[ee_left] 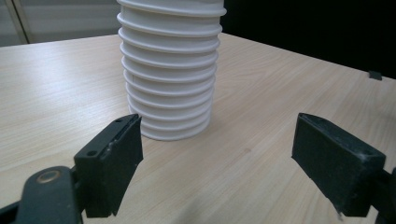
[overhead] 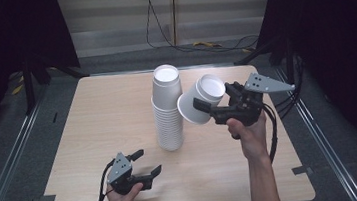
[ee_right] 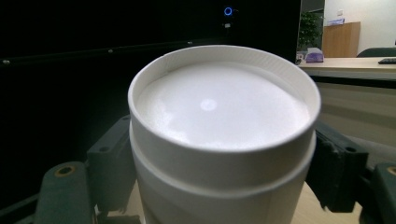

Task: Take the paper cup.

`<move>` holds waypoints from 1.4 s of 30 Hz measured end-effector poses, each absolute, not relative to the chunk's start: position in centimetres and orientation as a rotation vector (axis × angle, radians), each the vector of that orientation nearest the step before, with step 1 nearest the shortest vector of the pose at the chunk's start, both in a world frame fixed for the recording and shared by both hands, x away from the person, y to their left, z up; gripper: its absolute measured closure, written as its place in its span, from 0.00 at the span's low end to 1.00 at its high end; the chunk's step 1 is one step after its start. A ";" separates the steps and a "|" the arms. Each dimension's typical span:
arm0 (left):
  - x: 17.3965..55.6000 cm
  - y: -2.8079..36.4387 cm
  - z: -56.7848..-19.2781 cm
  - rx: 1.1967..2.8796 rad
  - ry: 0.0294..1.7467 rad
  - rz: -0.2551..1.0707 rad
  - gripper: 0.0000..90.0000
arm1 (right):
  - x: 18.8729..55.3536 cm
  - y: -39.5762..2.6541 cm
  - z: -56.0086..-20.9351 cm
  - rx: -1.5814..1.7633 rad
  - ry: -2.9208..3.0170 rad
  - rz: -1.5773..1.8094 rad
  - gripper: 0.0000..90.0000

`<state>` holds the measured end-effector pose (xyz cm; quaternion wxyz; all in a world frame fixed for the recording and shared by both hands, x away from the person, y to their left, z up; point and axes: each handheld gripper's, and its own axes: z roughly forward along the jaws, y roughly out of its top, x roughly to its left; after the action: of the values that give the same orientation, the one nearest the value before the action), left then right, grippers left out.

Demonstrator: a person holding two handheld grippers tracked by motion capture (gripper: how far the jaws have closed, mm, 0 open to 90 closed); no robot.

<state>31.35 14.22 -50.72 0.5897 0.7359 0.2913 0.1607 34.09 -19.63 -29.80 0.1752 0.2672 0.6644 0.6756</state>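
A tall stack of white paper cups [overhead: 169,109] stands upside down in the middle of the wooden table [overhead: 94,134]. My right gripper [overhead: 208,102] is shut on a single white cup [overhead: 200,100], held tilted in the air just right of the stack's top. In the right gripper view the cup's [ee_right: 219,121] recessed base faces the camera, with a jaw pressed on each side of it. My left gripper [overhead: 149,162] rests low near the table's front edge, open, nothing between its jaws. In the left gripper view the stack [ee_left: 168,70] stands a short way beyond the open left gripper [ee_left: 219,158].
Bare tabletop lies left of the stack and along the front. Cables trail across the floor behind the table, and dark curtains hang on both sides. Tape marks [overhead: 46,199] sit at the table's front corners.
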 end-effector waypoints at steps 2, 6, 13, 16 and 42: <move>31.3 14.1 -50.7 1.709 0.682 0.373 0.18 | 34.0 -19.5 -30.4 0.773 1.902 1.896 0.24; 31.4 14.1 -50.7 1.701 0.678 0.356 0.18 | 34.3 -19.1 -32.1 0.790 1.935 1.891 0.24; 31.5 13.7 -49.7 1.700 0.666 0.326 0.18 | 34.1 -18.5 -33.9 0.770 1.956 1.916 0.24; 31.5 13.6 -49.5 1.704 0.653 0.314 0.18 | 33.9 -18.4 -34.2 0.774 1.966 1.913 0.24; 30.8 11.7 -47.2 1.688 0.448 0.198 0.17 | 33.1 -16.7 -41.8 0.806 2.060 2.030 0.24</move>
<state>30.76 11.68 -47.21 0.6381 0.7395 0.1962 0.0865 33.06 -16.73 -41.83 0.0695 0.2677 0.6844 0.6746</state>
